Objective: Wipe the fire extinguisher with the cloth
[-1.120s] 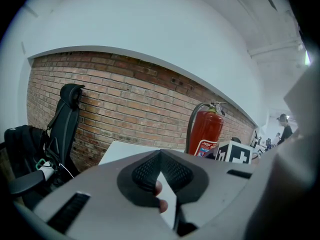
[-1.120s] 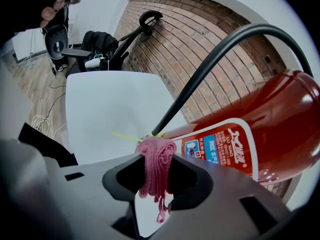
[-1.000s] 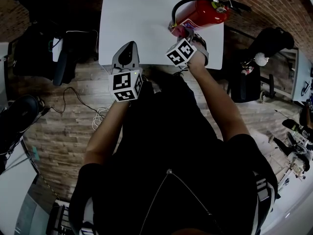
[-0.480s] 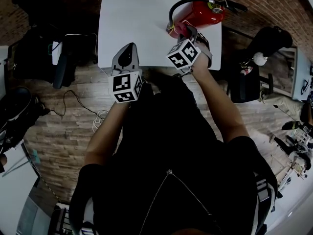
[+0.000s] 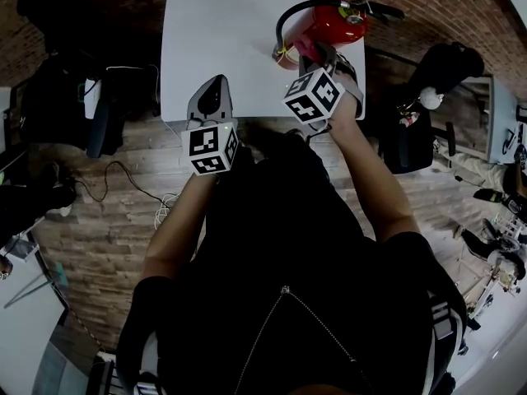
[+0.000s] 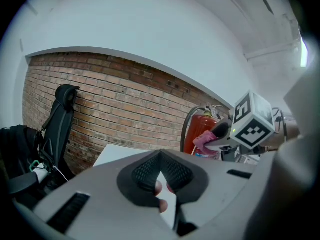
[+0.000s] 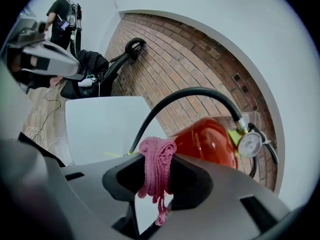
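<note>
Two grippers in play: your right gripper [image 5: 309,54] is clamped on the pink cloth [image 7: 156,166], which is bunched between the jaws with a tail dangling, just beside the red body of the extinguisher [image 5: 336,21]. That extinguisher stands at the table's [image 5: 218,31] far right corner, black hose [image 7: 190,91] arching over it. Your left gripper [image 5: 212,89] hovers over the near edge, jaws together on nothing.

Light is soft and even, without hard shadows. In the head view the white table [image 5: 222,23] at the top is brightest; the dark clothes [image 5: 280,245] at centre lose detail. Every view bends strongly at the edges, and both gripper views have black corners. A small glare sits on the fire extinguisher [image 7: 210,139].
</note>
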Available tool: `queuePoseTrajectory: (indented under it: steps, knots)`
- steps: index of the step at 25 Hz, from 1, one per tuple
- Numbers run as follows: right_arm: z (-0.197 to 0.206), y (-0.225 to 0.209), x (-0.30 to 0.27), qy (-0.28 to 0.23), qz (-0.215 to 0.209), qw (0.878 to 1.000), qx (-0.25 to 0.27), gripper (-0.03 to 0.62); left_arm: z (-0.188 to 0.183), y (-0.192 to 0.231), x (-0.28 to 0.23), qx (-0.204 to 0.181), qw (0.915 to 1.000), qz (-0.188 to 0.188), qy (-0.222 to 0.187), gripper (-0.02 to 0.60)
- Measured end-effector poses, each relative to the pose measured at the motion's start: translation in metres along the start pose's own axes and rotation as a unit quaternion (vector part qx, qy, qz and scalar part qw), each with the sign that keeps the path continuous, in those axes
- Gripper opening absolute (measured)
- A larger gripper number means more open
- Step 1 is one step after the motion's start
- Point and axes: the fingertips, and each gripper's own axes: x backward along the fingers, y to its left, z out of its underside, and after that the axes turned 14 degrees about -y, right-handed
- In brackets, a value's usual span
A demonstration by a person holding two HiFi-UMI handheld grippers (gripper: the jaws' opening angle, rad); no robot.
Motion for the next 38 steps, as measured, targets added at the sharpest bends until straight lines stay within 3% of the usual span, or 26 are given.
queuePoseTrajectory:
  steps: [16, 23, 29, 33, 38]
  knots:
    - [-0.039, -0.055, 0.058, -0.058, 0.055, 0.997, -0.003, 0.135, -0.012, -0.015, -0.009, -0.003, 0.9998, 0.019, -0.009, 0.008]
    - [-0.045, -0.087, 0.090, -0.115, 0.103, 0.988, -0.010, 0.135, -0.028, -0.033, -0.019, -0.016, 0.9991, 0.031, -0.023, 0.008]
    - [-0.023, -0.103, 0.104, -0.134, 0.101, 0.986, -0.009, 0.135, -0.035, -0.052, -0.027, -0.031, 0.9989, 0.024, -0.025, 0.008]
    - [0.008, -0.127, 0.102, -0.120, 0.111, 0.986, -0.004, 0.135, -0.041, -0.066, -0.031, -0.034, 0.9990, 0.013, -0.027, 0.008]
    - [0.037, -0.146, 0.087, -0.103, 0.094, 0.990, 0.014, 0.135, -0.046, -0.085, -0.034, -0.038, 0.9989, -0.001, -0.027, 0.008]
